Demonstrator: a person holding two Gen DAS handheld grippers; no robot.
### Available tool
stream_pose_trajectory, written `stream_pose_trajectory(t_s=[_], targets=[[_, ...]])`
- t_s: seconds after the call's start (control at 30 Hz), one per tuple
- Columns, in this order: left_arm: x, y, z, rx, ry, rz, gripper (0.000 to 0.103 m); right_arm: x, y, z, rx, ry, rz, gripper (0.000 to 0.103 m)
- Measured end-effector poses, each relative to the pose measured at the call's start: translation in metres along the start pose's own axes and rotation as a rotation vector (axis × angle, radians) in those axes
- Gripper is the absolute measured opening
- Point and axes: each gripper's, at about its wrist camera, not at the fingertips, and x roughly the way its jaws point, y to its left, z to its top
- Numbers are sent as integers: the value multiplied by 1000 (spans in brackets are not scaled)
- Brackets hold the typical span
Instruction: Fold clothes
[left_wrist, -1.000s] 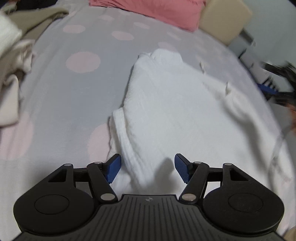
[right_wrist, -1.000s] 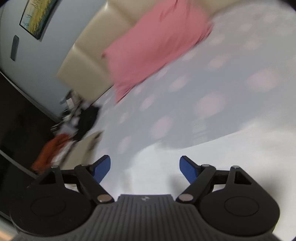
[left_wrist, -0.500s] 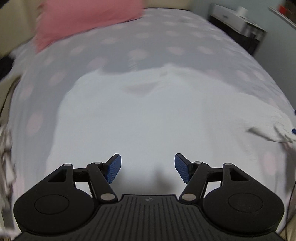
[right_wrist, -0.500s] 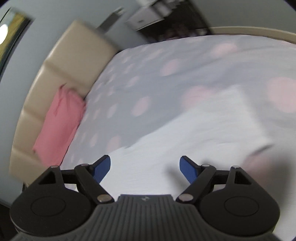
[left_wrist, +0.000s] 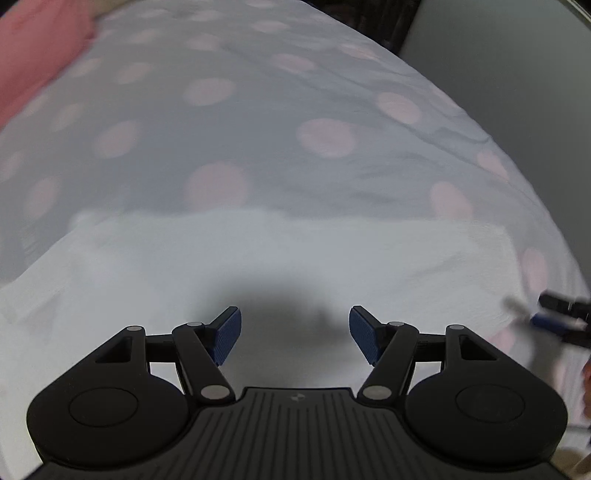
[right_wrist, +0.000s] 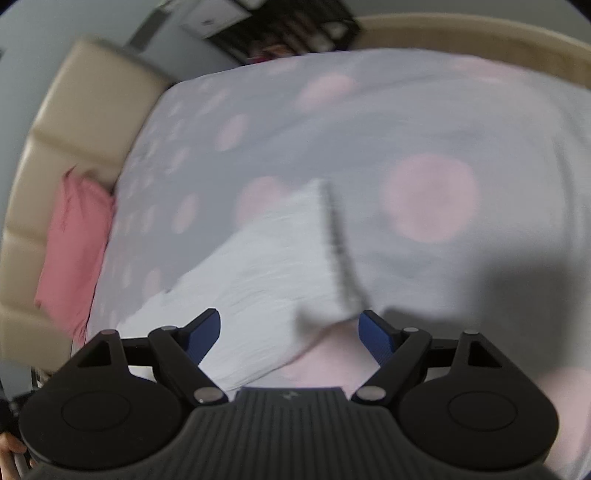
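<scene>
A white garment lies spread flat on the grey bedsheet with pink dots. My left gripper hovers open just above its near part, nothing between the blue pads. In the right wrist view the same white garment shows one corner, with a folded edge running toward me. My right gripper stands open low over that corner, its jaws on either side of the edge without holding it. At the right edge of the left wrist view, the blurred right gripper is seen beside the garment's end.
A pink pillow leans on the beige padded headboard at the left. The pink pillow also fills the upper-left corner of the left wrist view. The bed's edge curves off at the right, with a dark wall beyond.
Both grippers swung round and came down closer to the white garment. The right gripper now hangs over the garment's corner; both stayed open.
</scene>
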Motion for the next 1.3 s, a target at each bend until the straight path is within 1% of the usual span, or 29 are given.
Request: stream_pose_trajectory(t_s=[0.03, 0.07, 0.17, 0.2, 0.3, 0.4, 0.47, 0.57, 0.67, 0.73, 0.83, 0.87, 0.9, 0.93, 1.03, 1.1, 1.13, 1.17, 1.2, 1.3], targets=[[9, -4, 14, -17, 12, -21, 63, 1, -7, 3, 34, 0, 11, 84], [19, -8, 28, -39, 29, -39, 63, 3, -14, 6, 77, 3, 39, 84], [49, -12, 56, -121, 62, -34, 63, 12, -24, 8, 165, 42, 127, 84], [58, -12, 64, -150, 74, -30, 63, 17, -24, 8, 172, 56, 135, 84], [82, -6, 73, -247, 128, -19, 63, 30, -19, 8, 178, 90, 136, 84], [98, -1, 74, -310, 159, -13, 63, 40, -18, 7, 193, 116, 149, 84], [104, -2, 76, -322, 166, -5, 63, 45, -17, 6, 200, 126, 159, 84], [114, -3, 78, -339, 177, 6, 63, 47, -17, 7, 213, 110, 163, 84], [123, -4, 80, -355, 186, 18, 63, 42, -27, 7, 278, 75, 184, 81], [126, -8, 80, -356, 196, 37, 64, 39, -34, 8, 307, 52, 191, 76], [129, -17, 83, -315, 211, 61, 64, 34, -33, 9, 290, 1, 189, 77], [128, -20, 83, -305, 215, 51, 64, 34, -32, 9, 287, -7, 192, 76], [128, -22, 83, -297, 222, 40, 64, 33, -32, 8, 286, -7, 196, 75], [128, -25, 84, -288, 229, 38, 64, 33, -31, 9, 286, -8, 190, 72], [132, -34, 87, -234, 262, 51, 64, 34, -29, 9, 280, -7, 169, 62], [135, -40, 88, -195, 285, 69, 66, 34, -28, 9, 271, -2, 159, 58], [136, -42, 88, -181, 297, 76, 67, 34, -28, 9, 266, 0, 154, 54], [137, -43, 89, -181, 310, 79, 67, 34, -28, 9, 265, 2, 149, 52], [138, -44, 89, -181, 322, 81, 67, 34, -29, 9, 266, 3, 143, 50], [138, -43, 91, -197, 350, 82, 67, 34, -33, 8, 278, 9, 139, 50]])
